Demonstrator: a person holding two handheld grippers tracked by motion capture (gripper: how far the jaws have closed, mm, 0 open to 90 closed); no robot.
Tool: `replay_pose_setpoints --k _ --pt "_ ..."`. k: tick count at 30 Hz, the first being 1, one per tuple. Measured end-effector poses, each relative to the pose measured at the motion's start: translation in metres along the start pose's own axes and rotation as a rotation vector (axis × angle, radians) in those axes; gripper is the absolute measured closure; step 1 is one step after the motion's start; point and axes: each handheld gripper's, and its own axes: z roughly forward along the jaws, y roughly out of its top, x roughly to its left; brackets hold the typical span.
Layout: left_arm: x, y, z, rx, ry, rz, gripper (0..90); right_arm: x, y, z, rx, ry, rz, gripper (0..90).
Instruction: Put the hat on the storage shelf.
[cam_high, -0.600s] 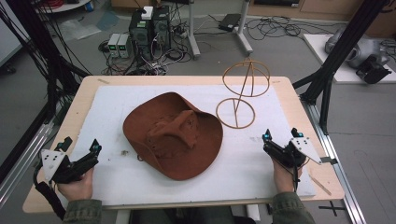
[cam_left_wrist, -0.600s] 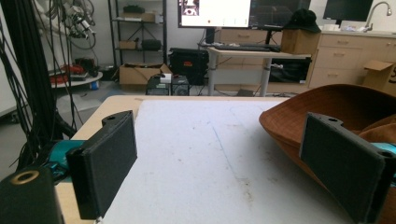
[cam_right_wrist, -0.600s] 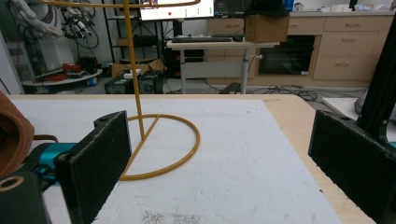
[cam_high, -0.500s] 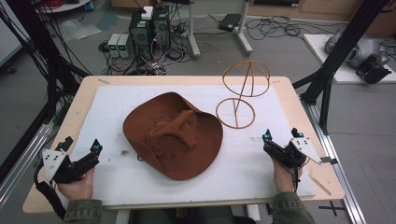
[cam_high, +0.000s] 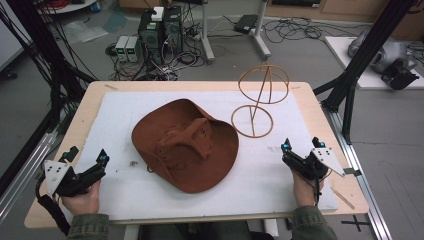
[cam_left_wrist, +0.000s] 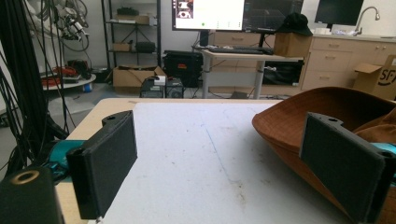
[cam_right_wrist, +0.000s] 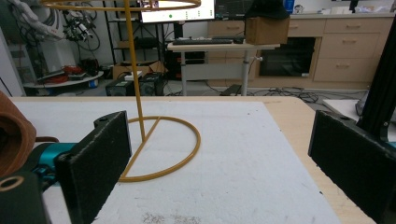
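A brown wide-brimmed hat lies crown up in the middle of the white mat. Its brim rises at the right in the left gripper view. A yellow wire hat stand with a ring base and a ring top stands at the back right; its base ring and post show in the right gripper view. My left gripper rests open at the table's front left, apart from the hat. At the front right my right gripper is open, nothing between its jaws.
The wooden table edges the mat on all sides. Black frame posts stand at both table sides. Computers and cables sit on the floor behind. A desk with a monitor stands farther off.
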Motion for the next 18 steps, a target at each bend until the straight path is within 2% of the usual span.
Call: replay_pose_setpoints --k 13,18 --pt "-0.0049 0.0008 0.0019 -0.002 -0.037 -0.007 11.6 0.0 -0.0002 0.0008 0.004 -0.002 0.005 5.1" --pt "-0.0082 0.0034 0.0024 -0.004 -0.05 0.013 11.6 -0.0008 -0.0001 0.0007 0.004 -0.001 0.003 5.1"
